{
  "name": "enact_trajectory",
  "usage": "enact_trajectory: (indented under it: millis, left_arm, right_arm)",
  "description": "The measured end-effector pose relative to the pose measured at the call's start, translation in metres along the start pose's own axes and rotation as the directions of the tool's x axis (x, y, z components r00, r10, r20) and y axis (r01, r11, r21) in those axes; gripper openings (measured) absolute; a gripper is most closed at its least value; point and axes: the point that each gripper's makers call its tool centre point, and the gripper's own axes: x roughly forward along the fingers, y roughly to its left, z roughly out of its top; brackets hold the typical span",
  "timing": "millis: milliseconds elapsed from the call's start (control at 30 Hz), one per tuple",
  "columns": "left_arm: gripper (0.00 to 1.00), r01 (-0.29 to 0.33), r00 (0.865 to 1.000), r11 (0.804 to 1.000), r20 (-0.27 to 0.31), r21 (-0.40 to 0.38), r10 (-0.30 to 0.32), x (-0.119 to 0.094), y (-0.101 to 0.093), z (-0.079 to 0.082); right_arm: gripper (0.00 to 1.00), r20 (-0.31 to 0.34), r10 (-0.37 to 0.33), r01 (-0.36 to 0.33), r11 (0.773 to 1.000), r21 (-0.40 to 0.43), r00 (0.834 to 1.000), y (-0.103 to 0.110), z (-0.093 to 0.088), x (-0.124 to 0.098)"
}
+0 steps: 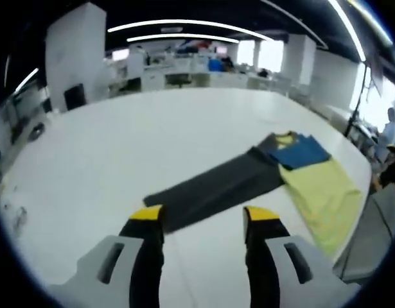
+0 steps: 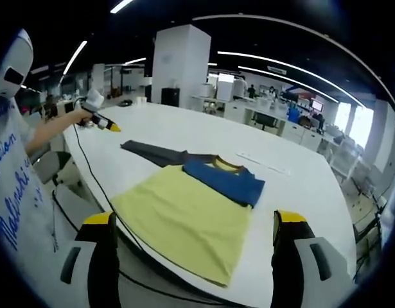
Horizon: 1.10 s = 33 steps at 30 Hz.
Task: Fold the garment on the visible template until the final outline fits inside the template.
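We see the long-sleeved shirt (image 2: pixel 197 212) lying flat on the white table (image 1: pixel 152 141) — yellow body, blue shoulder band, dark grey sleeve (image 1: pixel 216 187) stretched out. The left gripper (image 1: pixel 203 218) hovers just short of the sleeve end, jaws spread, holding nothing. The right gripper (image 2: pixel 194 224) hangs above the shirt's hem — jaws likewise spread.
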Motion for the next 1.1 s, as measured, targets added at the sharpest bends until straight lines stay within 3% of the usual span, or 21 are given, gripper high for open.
enact_trajectory:
  millis: [200, 500, 1100]
  left_arm:
    - [0.38, -0.018, 1.0, 1.0, -0.005, -0.02, 0.017, 0.012, 0.015, 0.0]
    - [0.31, -0.061, 0.997, 0.998, -0.046, -0.028, 0.059, 0.036, 0.04, -0.013]
    - [0.26, -0.15, 0.986, 0.984, -0.086, -0.097, 0.142, 0.069, 0.07, -0.037]
  right_arm:
    - [1.0, -0.006, -0.003, 0.003, 1.0, 0.003, 1.0, 0.0, 0.0, 0.002]
    - [1.0, -0.011, -0.013, 0.013, 1.0, 0.012, 1.0, -0.002, 0.001, 0.002]
    - [1.0, -0.035, -0.035, 0.035, 0.999, 0.014, 0.999, -0.007, 0.003, 0.0]
